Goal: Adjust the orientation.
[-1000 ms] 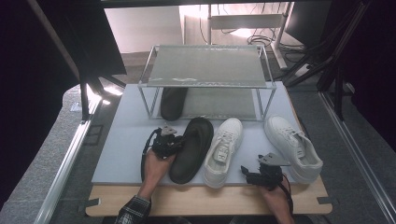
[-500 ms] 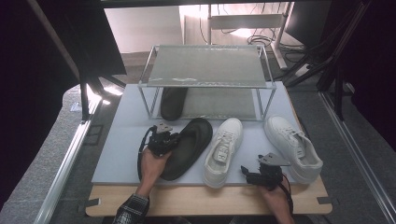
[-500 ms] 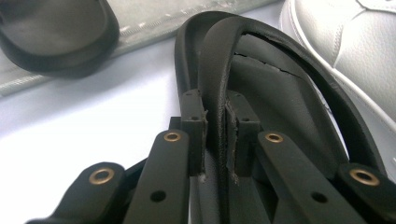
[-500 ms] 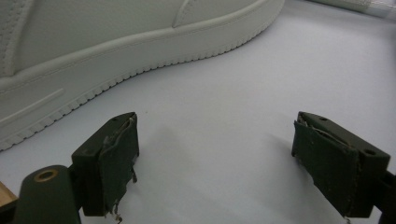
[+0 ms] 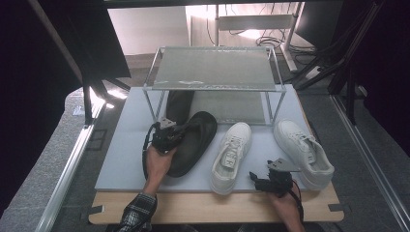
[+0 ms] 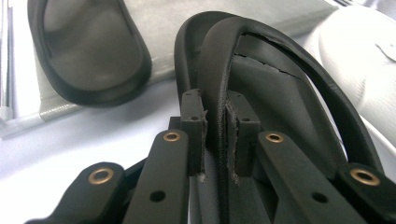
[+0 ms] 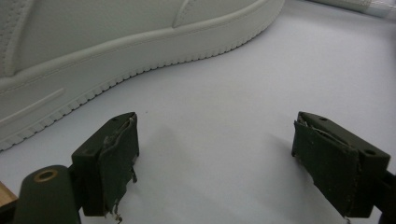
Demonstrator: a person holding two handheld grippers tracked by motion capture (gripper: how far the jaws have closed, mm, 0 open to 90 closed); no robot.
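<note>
A black sandal [image 5: 196, 140] lies tilted on the pale mat [image 5: 121, 154], its toe near the rack. My left gripper [image 5: 168, 136] is shut on the sandal's strap [image 6: 219, 70]; its jaws have just been closing, and in the left gripper view [image 6: 216, 135] the pads pinch the strap between them. The second black sandal [image 5: 178, 104] [image 6: 88, 51] sits under the rack. My right gripper [image 5: 265, 181] [image 7: 215, 163] rests open near the front edge, nothing between its fingers, beside a white sneaker [image 7: 93, 42].
A wire rack with a mesh shelf [image 5: 212, 67] stands at the back of the mat. Two white sneakers [image 5: 232, 154] [image 5: 303, 153] lie to the right of the held sandal. The wooden table edge [image 5: 212, 208] runs along the front.
My left gripper has moved a little away from the person and up, taking the black sandal with it toward the rack. The right gripper has stayed still.
</note>
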